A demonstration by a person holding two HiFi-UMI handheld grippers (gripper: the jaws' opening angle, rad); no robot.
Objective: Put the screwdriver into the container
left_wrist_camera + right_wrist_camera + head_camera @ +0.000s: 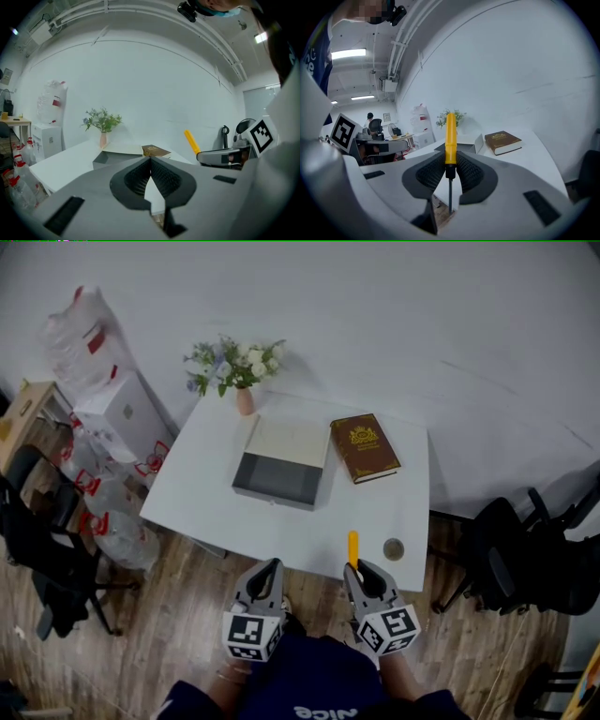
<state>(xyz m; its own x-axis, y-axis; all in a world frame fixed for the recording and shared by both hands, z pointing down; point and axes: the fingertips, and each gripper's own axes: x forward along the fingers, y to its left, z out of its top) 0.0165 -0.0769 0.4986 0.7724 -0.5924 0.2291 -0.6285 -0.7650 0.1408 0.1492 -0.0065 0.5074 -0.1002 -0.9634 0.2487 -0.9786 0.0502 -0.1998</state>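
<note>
One screwdriver (450, 133): pinched by right gripper (364, 573), handle pointed at far edge
Container (272, 493): sat ahead-left, mid-tabletop
Left gripper (150, 160): pads pressed together, empty

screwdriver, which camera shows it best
The right gripper view: the screwdriver is clamped between the right gripper's jaws, yellow grip and dark shaft both in sight. In the head view only the screwdriver's yellow end pokes past that gripper; the left gripper view shows the same yellow end of the screwdriver, off to the right.
</note>
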